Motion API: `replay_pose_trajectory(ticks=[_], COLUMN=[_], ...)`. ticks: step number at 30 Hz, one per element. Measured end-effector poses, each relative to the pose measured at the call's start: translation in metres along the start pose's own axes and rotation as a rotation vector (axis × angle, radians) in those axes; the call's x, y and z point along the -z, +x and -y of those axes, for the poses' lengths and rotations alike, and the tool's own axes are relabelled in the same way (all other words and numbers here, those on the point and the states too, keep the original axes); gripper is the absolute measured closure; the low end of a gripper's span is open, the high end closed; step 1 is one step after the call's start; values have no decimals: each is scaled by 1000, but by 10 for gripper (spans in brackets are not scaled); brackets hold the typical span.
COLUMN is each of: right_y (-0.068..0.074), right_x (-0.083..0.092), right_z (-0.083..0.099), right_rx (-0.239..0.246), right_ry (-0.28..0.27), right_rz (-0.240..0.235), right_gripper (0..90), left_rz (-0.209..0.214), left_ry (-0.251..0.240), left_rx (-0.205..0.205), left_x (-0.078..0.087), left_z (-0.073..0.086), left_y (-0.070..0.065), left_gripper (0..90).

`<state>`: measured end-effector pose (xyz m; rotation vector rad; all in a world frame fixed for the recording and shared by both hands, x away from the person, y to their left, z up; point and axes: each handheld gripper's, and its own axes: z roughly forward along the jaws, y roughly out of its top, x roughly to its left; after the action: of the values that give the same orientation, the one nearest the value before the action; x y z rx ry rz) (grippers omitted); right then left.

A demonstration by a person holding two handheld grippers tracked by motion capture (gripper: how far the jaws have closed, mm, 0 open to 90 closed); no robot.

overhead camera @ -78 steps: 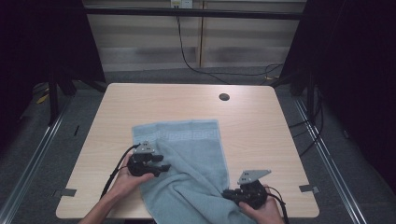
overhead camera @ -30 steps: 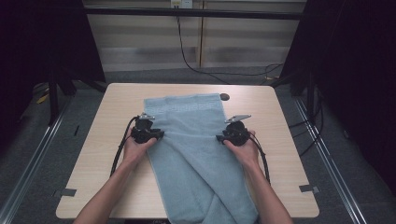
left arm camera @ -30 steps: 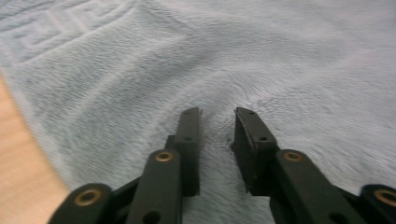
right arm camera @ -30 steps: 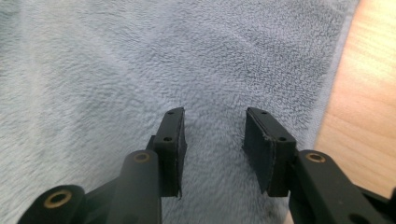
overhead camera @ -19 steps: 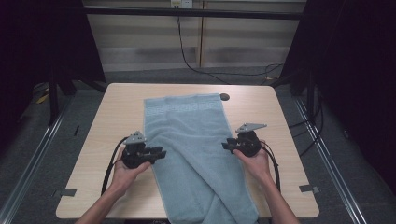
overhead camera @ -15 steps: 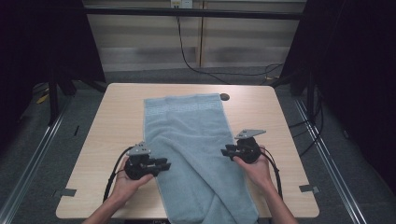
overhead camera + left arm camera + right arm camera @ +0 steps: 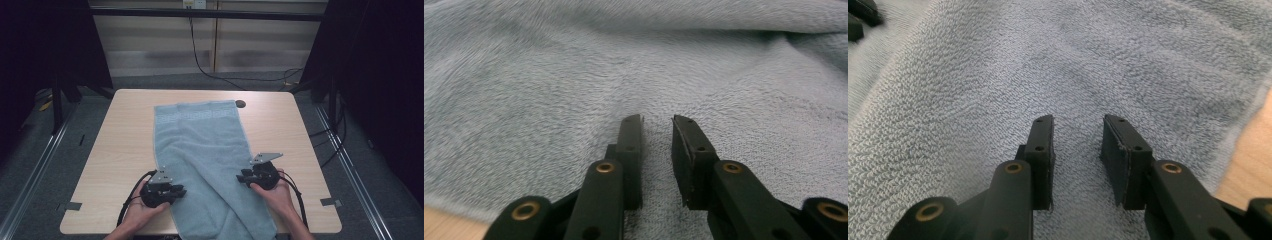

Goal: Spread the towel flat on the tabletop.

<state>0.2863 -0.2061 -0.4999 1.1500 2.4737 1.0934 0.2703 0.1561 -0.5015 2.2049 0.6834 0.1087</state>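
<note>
A light blue towel [image 7: 200, 145] lies lengthwise down the middle of the wooden table [image 7: 125, 140], its near end hanging over the front edge, with a diagonal fold across its near half. My left gripper [image 7: 182, 191] rests at the towel's left edge near the front. In the left gripper view its jaws [image 7: 656, 120] have just been closing and stand a narrow gap apart over the towel [image 7: 549, 75], nothing between them. My right gripper [image 7: 241, 177] sits at the towel's right edge. Its jaws [image 7: 1078, 120] have also narrowed and stand apart above the towel [image 7: 1098, 60], gripping nothing.
A round cable hole [image 7: 240, 104] lies just past the towel's far right corner. Tape marks [image 7: 72, 205] [image 7: 331, 202] sit by the front corners. Bare wood flanks the towel on both sides. A black cable [image 7: 200, 55] runs over the floor beyond the table.
Both hands have drawn back from the towel's middle toward the front edge, one along each side. The towel now lies straighter and flatter, reaching up to the cable hole.
</note>
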Motion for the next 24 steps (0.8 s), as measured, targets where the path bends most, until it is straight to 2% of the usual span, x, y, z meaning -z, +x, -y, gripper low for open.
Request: replay_pose_trajectory(ticks=[2,5,9,10,11,13,17,18,20,22,24], right_y=[-1,-6,-11,-8,-4,6,27,32,42,50,54], right_x=[0,2,6,7,7,9,17,20,27,34,41], right_z=[0,0,4,5,6,8,20,24,31,40,47], right_rx=[15,9,-3,-3,10,39,34,46,44,45,41], right_ry=[6,15,2,9,10,18,10,6,15,10,18], right_rz=[30,68,58,52,51,52,27,18,0,-8,-11], right_gripper=[664,664,666,666,667,668,671,671,687,689,695], left_rz=[-26,-55,-73,-84,-77,-81,-80,-78,-94,-49,-21], left_ry=[4,-3,-18,-14,-11,-14,-15,-19,-16,-18,1], left_rx=[-14,5,37,28,39,27,43,38,-8,-8,-34], left_x=[6,18,32,35,37,39,42,42,41,39,40], left_z=[4,13,26,27,28,31,32,33,33,33,33], left_y=[3,13,26,29,29,31,34,33,28,21,14], left_gripper=[757,764,785,786,786,786,784,770,729,702,696])
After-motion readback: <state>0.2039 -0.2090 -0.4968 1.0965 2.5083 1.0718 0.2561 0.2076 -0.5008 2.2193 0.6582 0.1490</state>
